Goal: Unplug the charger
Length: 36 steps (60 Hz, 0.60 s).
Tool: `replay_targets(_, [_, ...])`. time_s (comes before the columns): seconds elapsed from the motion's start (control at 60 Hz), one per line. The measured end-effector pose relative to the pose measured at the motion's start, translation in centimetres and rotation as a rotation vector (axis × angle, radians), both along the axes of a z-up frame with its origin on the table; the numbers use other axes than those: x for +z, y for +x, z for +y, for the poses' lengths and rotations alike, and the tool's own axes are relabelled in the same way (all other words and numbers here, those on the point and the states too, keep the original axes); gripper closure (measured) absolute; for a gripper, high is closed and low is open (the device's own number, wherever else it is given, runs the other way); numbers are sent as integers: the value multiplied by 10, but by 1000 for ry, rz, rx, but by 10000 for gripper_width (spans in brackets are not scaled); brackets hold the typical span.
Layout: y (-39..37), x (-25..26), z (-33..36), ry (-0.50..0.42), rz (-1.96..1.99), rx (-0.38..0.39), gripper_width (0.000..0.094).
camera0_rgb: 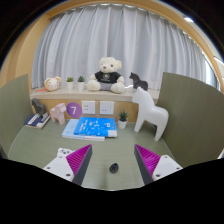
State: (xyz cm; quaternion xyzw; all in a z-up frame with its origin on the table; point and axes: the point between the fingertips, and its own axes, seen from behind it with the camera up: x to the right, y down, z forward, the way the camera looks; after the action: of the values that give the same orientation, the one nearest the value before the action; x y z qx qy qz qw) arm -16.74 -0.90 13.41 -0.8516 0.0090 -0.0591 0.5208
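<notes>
My gripper (113,152) is open, its fingers with magenta pads (79,158) spread wide over the grey-green table (110,145). A small dark round object (113,168) lies on the table between the fingers, with a gap on each side. I cannot tell if it is the charger. Two white wall sockets (97,106) sit in the panel at the back of the table, beyond the fingers. I cannot make out a plug in them.
A blue book (90,127) lies ahead of the fingers. A white horse figure (151,115) stands to the right, a purple cube (73,110) to the left. A teddy bear (108,75) sits on the ledge above, before curtains.
</notes>
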Motion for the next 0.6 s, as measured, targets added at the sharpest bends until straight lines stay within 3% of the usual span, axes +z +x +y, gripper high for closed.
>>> replay_targets(0.183, [-45, 52, -64, 55, 31, 12, 80])
replay_targets(0.333, [-80, 50, -121, 59, 97, 1, 80])
replay_targets(0.6, [-116, 22, -199, -29, 72, 5, 80])
